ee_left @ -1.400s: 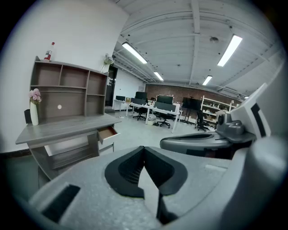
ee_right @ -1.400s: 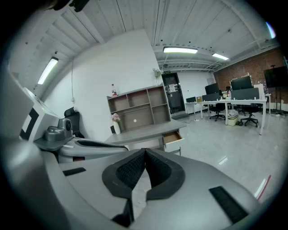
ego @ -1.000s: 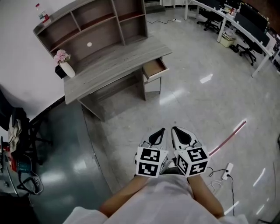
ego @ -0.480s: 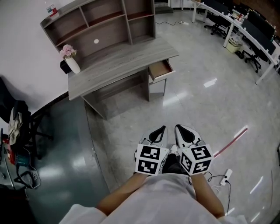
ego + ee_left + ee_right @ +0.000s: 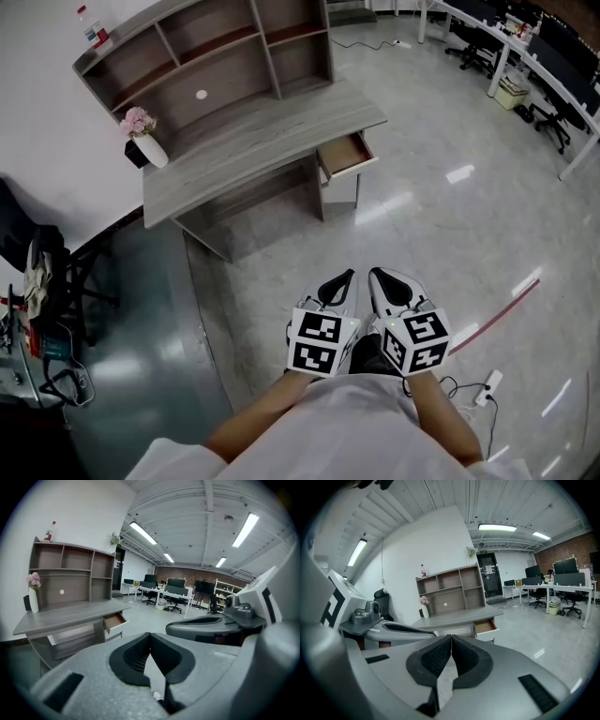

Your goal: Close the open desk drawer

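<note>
A grey wooden desk (image 5: 253, 141) with a shelf hutch stands against the white wall. Its small drawer (image 5: 345, 155) at the right end is pulled out, showing a brown inside; the same drawer (image 5: 115, 620) shows in the left gripper view and the drawer (image 5: 485, 626) in the right gripper view. My left gripper (image 5: 349, 277) and right gripper (image 5: 374, 276) are side by side close to my body, well short of the desk. Both are shut with nothing between the pads, tips touching.
A white vase of pink flowers (image 5: 142, 136) stands on the desk's left end. A bottle (image 5: 91, 30) sits on the hutch top. A dark chair (image 5: 42, 272) stands at the left, office desks and chairs (image 5: 525, 66) at the far right. A power strip (image 5: 490, 382) lies on the glossy floor.
The desk and drawer have shifted in the head view as I moved over the floor. Both grippers stay shut, side by side.
</note>
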{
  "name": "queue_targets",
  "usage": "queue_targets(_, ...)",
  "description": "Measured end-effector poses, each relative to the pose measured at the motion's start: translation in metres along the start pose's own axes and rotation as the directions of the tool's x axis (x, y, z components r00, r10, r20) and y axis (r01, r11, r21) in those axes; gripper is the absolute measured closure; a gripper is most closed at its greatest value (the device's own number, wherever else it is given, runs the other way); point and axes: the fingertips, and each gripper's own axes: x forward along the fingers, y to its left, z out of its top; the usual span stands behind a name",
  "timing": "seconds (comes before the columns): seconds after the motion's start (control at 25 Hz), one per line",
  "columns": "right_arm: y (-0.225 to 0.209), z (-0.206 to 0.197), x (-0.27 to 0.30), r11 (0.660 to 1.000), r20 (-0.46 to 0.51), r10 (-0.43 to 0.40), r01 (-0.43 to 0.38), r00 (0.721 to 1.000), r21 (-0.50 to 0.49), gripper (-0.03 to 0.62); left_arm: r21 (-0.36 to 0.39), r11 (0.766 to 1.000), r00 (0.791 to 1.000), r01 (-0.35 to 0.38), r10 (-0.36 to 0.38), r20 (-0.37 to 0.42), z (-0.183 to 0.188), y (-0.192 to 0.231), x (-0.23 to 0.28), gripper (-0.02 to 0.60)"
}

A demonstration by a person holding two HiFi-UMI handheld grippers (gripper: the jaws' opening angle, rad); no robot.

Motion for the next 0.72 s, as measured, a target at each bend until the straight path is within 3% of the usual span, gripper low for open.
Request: queue_targets(0.72,-0.136,0.039,0.088,0.99,-0.063,0.131,-0.127,0.989,0.056,0.592,-0.007,0.994,0.99,-0.113,0.112,-0.086,0.066,0.029,0.151,0.578)
